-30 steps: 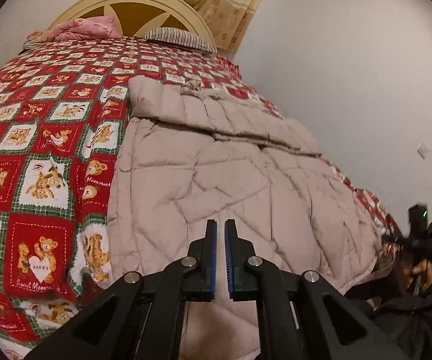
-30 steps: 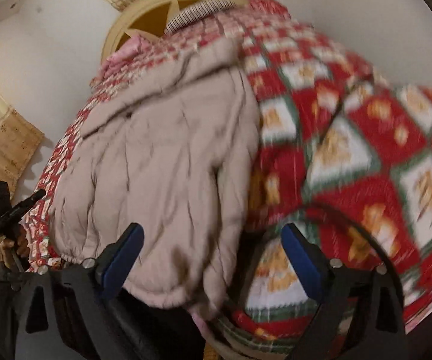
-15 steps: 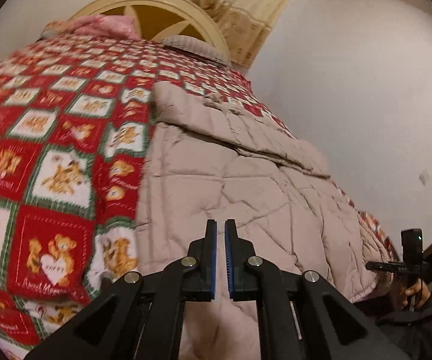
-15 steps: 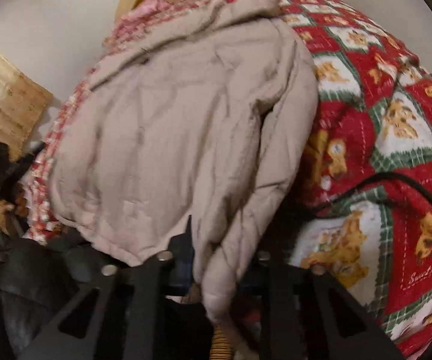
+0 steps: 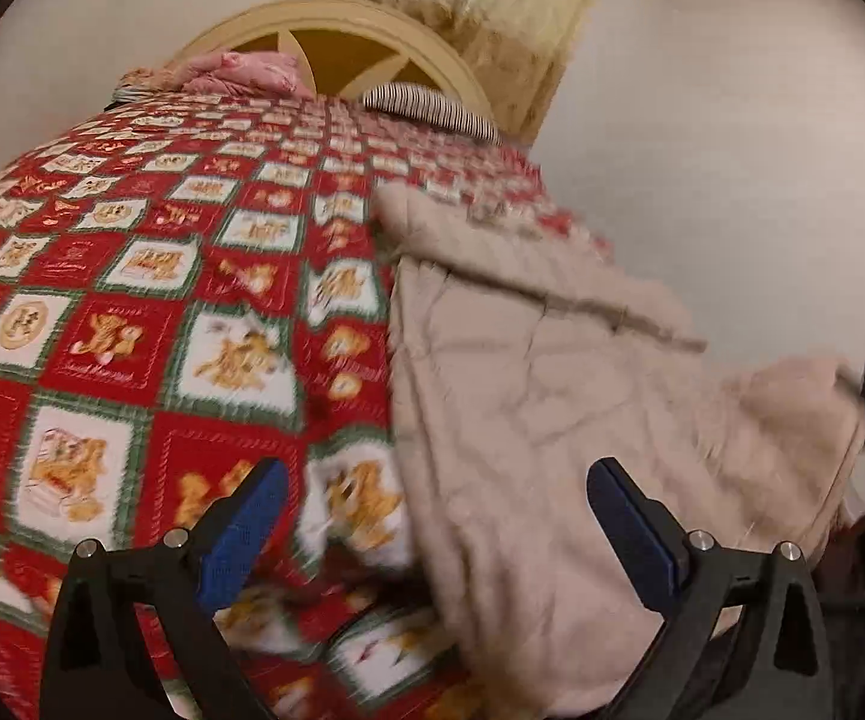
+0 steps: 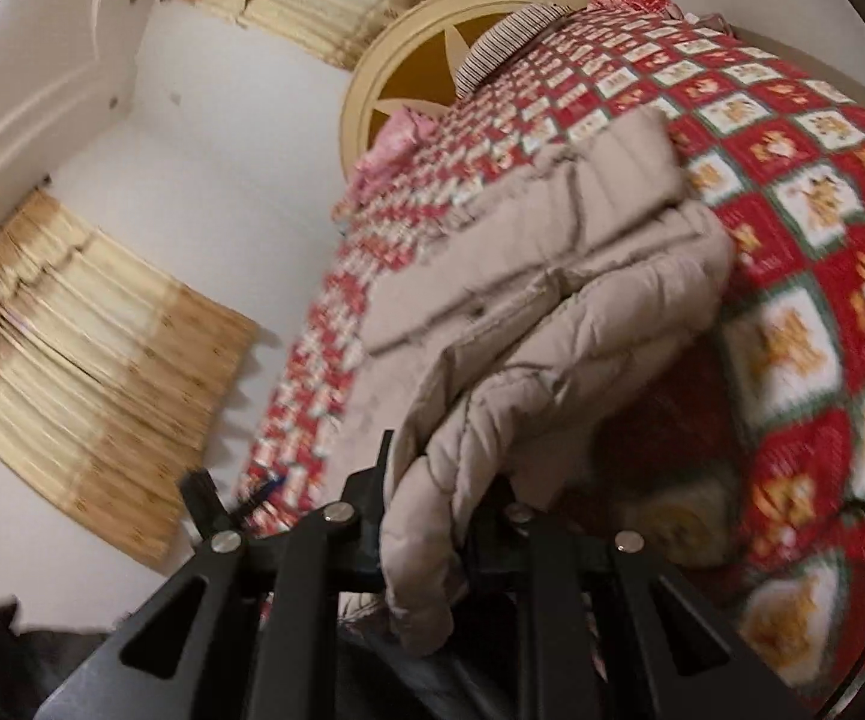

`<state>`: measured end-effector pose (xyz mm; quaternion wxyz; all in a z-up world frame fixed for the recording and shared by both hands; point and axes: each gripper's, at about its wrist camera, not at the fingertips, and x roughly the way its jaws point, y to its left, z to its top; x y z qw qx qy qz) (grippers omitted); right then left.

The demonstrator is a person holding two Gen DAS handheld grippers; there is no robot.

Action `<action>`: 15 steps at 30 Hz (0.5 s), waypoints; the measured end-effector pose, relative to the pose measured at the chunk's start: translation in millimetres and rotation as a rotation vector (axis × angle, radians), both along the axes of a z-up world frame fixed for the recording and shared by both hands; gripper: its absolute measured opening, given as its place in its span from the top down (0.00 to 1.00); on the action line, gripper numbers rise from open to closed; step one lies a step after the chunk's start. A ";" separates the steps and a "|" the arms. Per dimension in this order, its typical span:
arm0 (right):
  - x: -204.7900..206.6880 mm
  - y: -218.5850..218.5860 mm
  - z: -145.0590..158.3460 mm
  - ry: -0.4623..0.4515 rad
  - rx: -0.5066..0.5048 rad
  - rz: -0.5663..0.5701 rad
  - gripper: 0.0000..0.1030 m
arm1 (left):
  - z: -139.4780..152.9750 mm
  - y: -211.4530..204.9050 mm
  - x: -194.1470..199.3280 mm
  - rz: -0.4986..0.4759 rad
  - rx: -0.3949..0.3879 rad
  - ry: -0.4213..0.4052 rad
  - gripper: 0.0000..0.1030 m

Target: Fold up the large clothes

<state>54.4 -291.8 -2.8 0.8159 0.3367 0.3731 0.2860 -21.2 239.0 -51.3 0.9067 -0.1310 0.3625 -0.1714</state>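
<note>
Beige quilted fabric, the padded coat point(image 5: 552, 420), lies along the right side of the bed point(image 5: 132, 300) in the left wrist view, and the left gripper point(image 5: 438, 534) has its blue-padded fingers point(image 5: 240, 534) spread wide and empty, straddling the coat's near left edge, so a late or shallow closing could catch only the teddy-bear quilt point(image 5: 96, 468). In the right wrist view the right gripper point(image 6: 432, 516) has its fingers clamped on a thick bunched fold of the coat point(image 6: 552, 300), lifted off the bed; the bulky, slippery padding could slide out and spoil the fold.
</note>
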 end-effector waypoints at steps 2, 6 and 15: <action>13.9 4.1 13.2 -0.026 0.017 -0.007 0.81 | -9.0 4.7 -1.6 -0.046 -0.045 0.069 0.03; 39.5 15.9 38.1 -0.085 -0.001 -0.035 0.81 | -29.4 8.0 -3.2 -0.138 -0.250 0.202 0.03; 59.9 41.4 54.2 -0.154 -0.089 -0.016 0.81 | -83.6 -27.9 -0.9 -0.198 -0.391 0.449 0.04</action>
